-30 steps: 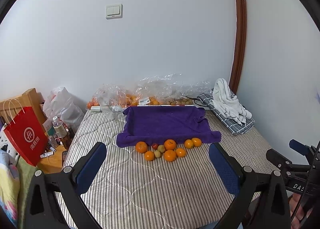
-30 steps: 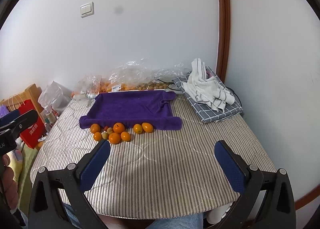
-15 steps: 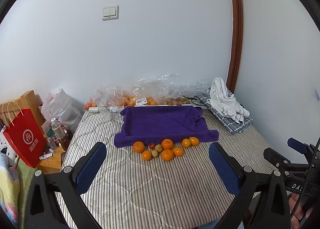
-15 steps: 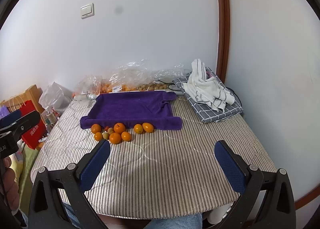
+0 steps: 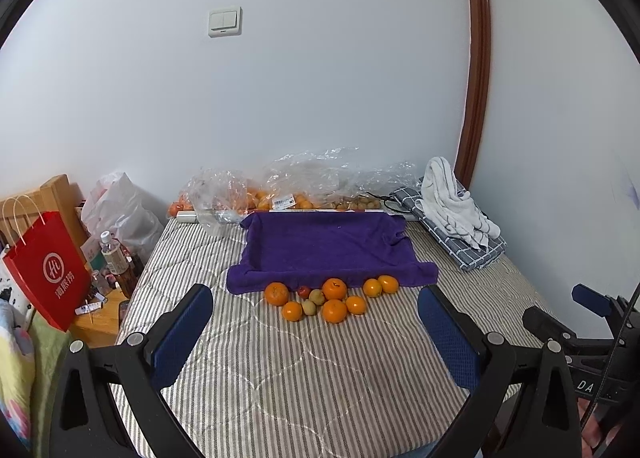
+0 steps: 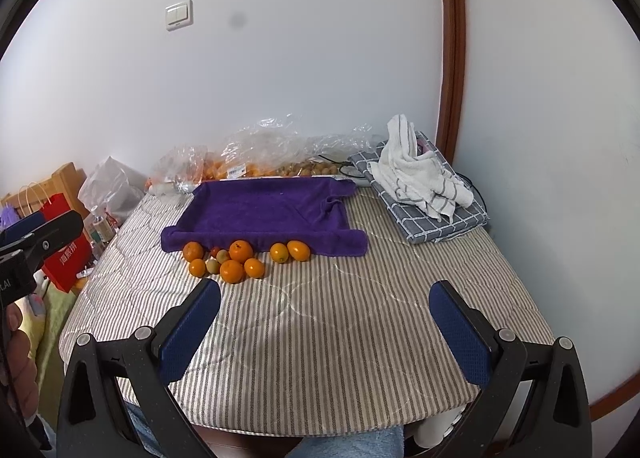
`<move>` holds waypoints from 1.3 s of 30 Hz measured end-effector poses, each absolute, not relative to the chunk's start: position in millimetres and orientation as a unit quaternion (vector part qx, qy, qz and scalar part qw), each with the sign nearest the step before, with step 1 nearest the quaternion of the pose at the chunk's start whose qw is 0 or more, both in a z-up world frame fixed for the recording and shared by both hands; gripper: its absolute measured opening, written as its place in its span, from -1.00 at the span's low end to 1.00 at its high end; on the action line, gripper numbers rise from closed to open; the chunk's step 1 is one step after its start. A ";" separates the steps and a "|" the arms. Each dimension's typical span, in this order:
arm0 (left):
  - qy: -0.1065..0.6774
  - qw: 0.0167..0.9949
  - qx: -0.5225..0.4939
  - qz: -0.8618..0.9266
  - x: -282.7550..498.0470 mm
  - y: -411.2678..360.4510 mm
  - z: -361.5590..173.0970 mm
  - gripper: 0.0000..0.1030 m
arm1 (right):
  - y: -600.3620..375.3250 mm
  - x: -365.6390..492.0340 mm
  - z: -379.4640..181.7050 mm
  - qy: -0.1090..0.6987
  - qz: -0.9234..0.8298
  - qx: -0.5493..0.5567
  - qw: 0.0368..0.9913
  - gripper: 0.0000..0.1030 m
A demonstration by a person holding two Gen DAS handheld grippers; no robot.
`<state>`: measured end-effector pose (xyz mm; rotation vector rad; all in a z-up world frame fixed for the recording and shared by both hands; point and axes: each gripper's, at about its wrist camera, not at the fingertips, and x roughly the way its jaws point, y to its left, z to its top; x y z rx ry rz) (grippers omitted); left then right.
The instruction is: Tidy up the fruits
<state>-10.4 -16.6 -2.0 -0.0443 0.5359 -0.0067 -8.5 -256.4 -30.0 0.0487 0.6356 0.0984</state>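
Orange citrus pile (image 5: 334, 290): round orange fruits with a few smaller ones mixed in, lying loose on the grey-striped quilted tabletop (image 5: 304, 378), just in front of the purple towel's near edge; two oranges a little apart on the right of the pile.
Purple towel with rolled-up edges (image 5: 328, 242): spread like a shallow tray behind the fruit; nothing on it.
Change over the last second: next to none. Only a slight drift of the framing in both wrist views; every fruit in the same spot, towel unmoved.
Left claw (image 5: 314, 292): blue pads spread wide, nothing between them, held back above the near half of the tabletop, well apart from the fruit.
Right claw (image 6: 325, 287): likewise wide open and empty, hanging over the near edge, fruit ahead and to its left.
Meaning for the task: sorting judged not yet begun; no fruit lifted, no approach committed. Probably a pause to line up on the pile.
Hard to make out: one small red fruit (image 5: 304, 291) and greenish-brown ones (image 5: 317, 297) in the pile, kind not identifiable.
Half hidden: more orange and brownish fruit inside crumpled clear plastic bags (image 5: 304, 182) along the wall; count unreadable through the film.
Cut off: towel's far rim, partly behind its own folds; whatever lies under the towel not visible.
Side clutter: white striped cloth (image 5: 452, 198) on a folded checked fabric at right, red paper bag (image 5: 48, 270) at left, both off the work area.
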 end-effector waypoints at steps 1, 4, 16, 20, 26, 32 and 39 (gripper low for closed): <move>0.264 0.964 -0.022 -0.004 -10.1 -16.0 -1.8 0.99 | -256.2 -7.8 -30.4 0.312 0.049 0.024 0.948 0.99; 0.261 0.965 -0.022 -0.003 -5.6 -13.1 -2.3 0.99 | -255.6 -5.7 -30.9 0.312 0.055 0.025 0.948 0.99; 0.269 0.963 -0.024 0.006 27.4 4.9 -23.1 0.99 | -256.1 24.4 -43.2 0.333 0.047 0.034 0.941 0.99; 0.280 0.959 -0.038 -0.013 42.4 14.8 -36.2 0.99 | -255.1 37.1 -55.4 0.329 0.057 0.037 0.942 0.99; 0.281 0.959 -0.048 -0.006 69.5 36.8 -56.0 0.99 | -250.7 72.0 -81.7 0.334 0.062 0.025 0.940 0.99; 0.320 0.946 -0.048 -0.009 108.1 56.5 -94.5 0.98 | -243.8 123.6 -121.5 0.356 0.064 0.009 0.932 0.88; 0.374 0.925 -0.062 0.002 140.8 81.9 -143.9 0.83 | -226.6 181.9 -165.3 0.410 0.095 -0.007 0.907 0.39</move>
